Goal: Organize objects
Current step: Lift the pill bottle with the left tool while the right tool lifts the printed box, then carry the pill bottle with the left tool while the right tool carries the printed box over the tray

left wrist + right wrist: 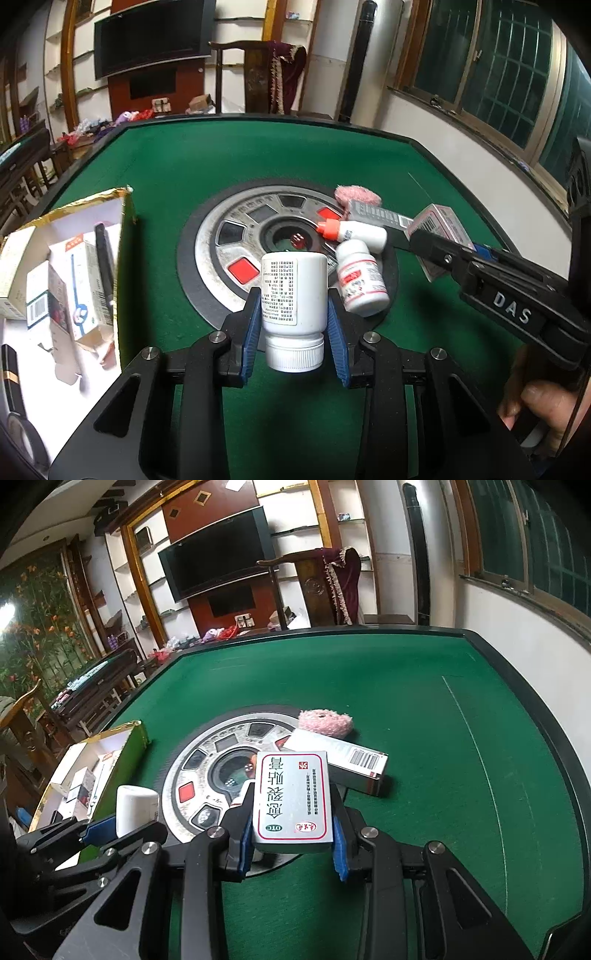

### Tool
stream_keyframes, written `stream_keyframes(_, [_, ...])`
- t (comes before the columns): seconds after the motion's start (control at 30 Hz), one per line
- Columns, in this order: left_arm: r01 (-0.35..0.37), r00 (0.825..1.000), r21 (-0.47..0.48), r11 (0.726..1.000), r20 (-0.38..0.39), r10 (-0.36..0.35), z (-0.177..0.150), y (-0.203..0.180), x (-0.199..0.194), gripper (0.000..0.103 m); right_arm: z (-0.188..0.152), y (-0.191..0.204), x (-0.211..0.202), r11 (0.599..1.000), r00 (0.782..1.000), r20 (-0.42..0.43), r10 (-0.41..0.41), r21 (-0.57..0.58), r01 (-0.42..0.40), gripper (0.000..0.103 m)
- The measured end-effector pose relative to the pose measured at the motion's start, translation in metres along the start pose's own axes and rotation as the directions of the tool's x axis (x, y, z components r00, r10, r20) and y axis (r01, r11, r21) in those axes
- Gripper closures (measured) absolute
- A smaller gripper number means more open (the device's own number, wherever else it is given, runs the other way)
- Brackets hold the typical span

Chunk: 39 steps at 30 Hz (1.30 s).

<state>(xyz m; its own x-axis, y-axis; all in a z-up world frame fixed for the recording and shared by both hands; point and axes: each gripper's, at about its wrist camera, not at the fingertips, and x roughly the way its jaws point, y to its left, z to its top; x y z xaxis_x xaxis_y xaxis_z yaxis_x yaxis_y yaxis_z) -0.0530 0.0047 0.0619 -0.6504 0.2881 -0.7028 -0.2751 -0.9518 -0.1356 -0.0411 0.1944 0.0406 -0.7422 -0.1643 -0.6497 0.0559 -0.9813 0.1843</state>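
Open carton (pixel 66 258), left on the desk (pixel 258 155): already holding several boxes. Left claw (pixel 294 325) is gripping a white bottle (pixel 294 306); right claw (pixel 293 834) is gripping a silver box (pixel 293 801). Two small bottles (pixel 364 280), a long box (pixel 343 760) and a pink puff (pixel 325 722) are still waiting mid-desk, right of the carton.

Dim, even indoor light, sharp focus, strong fisheye bending at edges.
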Motion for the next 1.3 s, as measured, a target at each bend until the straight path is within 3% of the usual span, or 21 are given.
stream_keyframes(0.63, [-0.03,0.997,-0.019,0.999,0.067,0.031,0.0,0.01,-0.027,0.07,-0.003,0.008,-0.006,1.0,1.0,0.029,0.01,0.017,-0.011,0.07])
stream_keyframes(1.03, [-0.018,0.993,-0.052,0.999,0.115,0.024,-0.009,0.026,-0.056,0.07,-0.006,0.046,-0.018,0.999,0.997,0.072,0.039,-0.039,-0.036,0.07])
stream_keyframes(1.3, [-0.027,0.986,-0.132,0.991,0.161,0.049,-0.018,0.067,-0.089,0.07,-0.016,0.094,-0.034,0.988,0.99,0.097,0.106,-0.119,-0.094,0.07])
